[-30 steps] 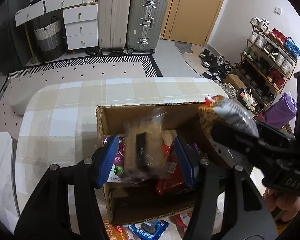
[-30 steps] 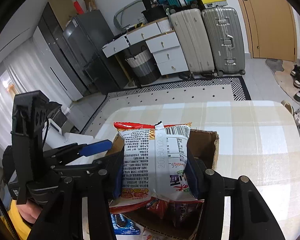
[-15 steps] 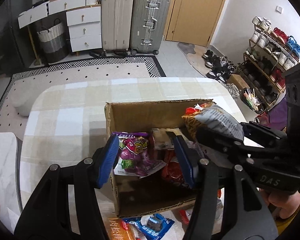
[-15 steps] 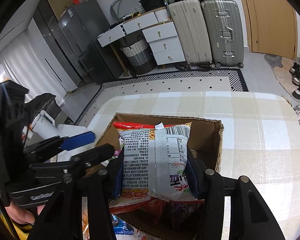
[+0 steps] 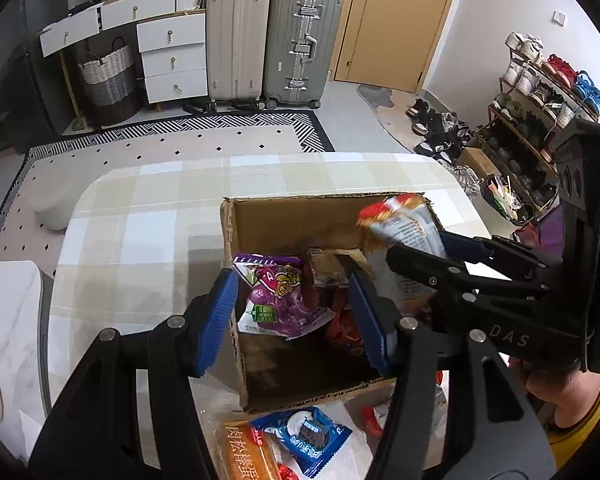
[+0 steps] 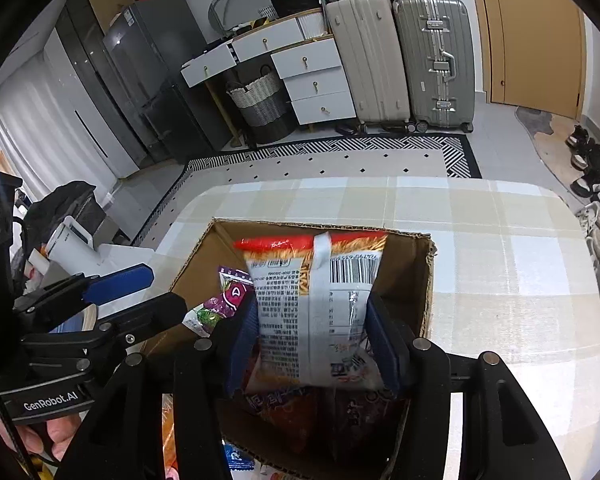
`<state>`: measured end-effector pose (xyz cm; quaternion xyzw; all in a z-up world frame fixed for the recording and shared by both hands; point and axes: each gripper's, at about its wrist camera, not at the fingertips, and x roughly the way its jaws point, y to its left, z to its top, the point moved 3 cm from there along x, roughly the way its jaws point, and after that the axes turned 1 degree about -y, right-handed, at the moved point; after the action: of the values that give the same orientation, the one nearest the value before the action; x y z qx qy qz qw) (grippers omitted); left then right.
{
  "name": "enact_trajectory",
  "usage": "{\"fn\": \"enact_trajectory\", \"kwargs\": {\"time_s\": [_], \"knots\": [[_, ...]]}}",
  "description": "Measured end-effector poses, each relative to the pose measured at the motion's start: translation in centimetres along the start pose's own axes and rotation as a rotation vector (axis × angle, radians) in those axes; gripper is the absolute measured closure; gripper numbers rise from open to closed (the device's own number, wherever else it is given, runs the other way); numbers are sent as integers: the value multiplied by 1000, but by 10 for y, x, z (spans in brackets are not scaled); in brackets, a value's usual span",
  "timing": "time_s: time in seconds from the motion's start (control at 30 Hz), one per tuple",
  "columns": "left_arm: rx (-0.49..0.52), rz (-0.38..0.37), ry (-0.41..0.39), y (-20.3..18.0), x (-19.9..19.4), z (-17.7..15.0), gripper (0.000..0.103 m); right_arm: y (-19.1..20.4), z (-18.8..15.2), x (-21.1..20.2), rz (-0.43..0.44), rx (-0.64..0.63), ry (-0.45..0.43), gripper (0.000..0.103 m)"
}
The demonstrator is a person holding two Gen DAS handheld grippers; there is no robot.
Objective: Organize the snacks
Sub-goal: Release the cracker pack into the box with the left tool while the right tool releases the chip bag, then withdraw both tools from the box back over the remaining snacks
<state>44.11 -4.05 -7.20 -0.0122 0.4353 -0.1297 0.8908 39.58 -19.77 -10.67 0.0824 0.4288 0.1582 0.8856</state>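
Left wrist view, far left: white marble-look surface along the frame edge. Checked tablecloth fills the middle.

Lower centre: left gripper hangs over the near-left corner of the cardboard box. Its blue pads stand apart, nothing between them; the left pad sits outside the box wall, the right pad over the inside.

Inside the box: purple snack pouch lies flat toward the left wall. Just right of it, a brown packet, with red packets under and beside.

In front of the box, bottom centre of the frame: orange packet and blue cookie packet lie on the table, touching each other.

Right of frame: right gripper reaches in from the right edge with a white-and-orange chip bag over the box's right side. Bag blurred in this view.

Right wrist view, left edge: left gripper seen side-on, a hand below it.

Centre: chip bag stands upright, barcode side facing the camera, top edge level with the box's far wall. Right gripper's jaws are opening; both pads sit against the bag's sides, and the bag is between them. Bag bottom rests among red packets in the box.

Background, upper right: two suitcases by a wooden door.
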Motion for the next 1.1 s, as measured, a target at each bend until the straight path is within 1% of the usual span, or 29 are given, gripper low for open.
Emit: {"fn": "enact_trajectory", "kwargs": {"time_s": [0.17, 0.33, 0.5, 0.53, 0.6, 0.7, 0.77, 0.8, 0.83, 0.87, 0.97, 1.03, 1.1], "knots": [[9, 8, -1, -3, -13, -3, 48, 1, 1, -15, -1, 9, -34, 49], [5, 17, -14, -7, -28, -6, 44, 7, 2, -31, -8, -4, -59, 47], [4, 22, -29, -10, -47, -11, 41, 14, -1, -48, 4, -11, -81, 45], [5, 22, -31, -11, -51, -12, 40, 15, -2, -52, 7, -8, -85, 42], [7, 26, -39, -13, -61, -14, 38, 17, -4, -62, 10, -3, -98, 38], [5, 34, -60, -16, -77, -19, 31, 23, -9, -80, 11, -9, -125, 38], [-2, 33, -80, -16, -90, -23, 27, 27, -13, -93, 13, -10, -144, 32], [-5, 23, -91, -16, -97, -25, 25, 29, -14, -100, 14, -10, -153, 22], [-3, 5, -103, -17, -103, -27, 25, 32, -18, -109, 8, -8, -171, 15], [0, -9, -118, -18, -112, -31, 25, 34, -21, -117, 3, -8, -191, 14], [5, -1, -158, -19, -134, -42, 24, 43, -31, -140, 14, -25, -232, 13], [2, 11, -173, -18, -148, -50, 23, 51, -39, -156, 11, -32, -256, 8], [0, 10, -178, -19, -159, -58, 23, 58, -46, -170, 19, -38, -277, 7]]}}
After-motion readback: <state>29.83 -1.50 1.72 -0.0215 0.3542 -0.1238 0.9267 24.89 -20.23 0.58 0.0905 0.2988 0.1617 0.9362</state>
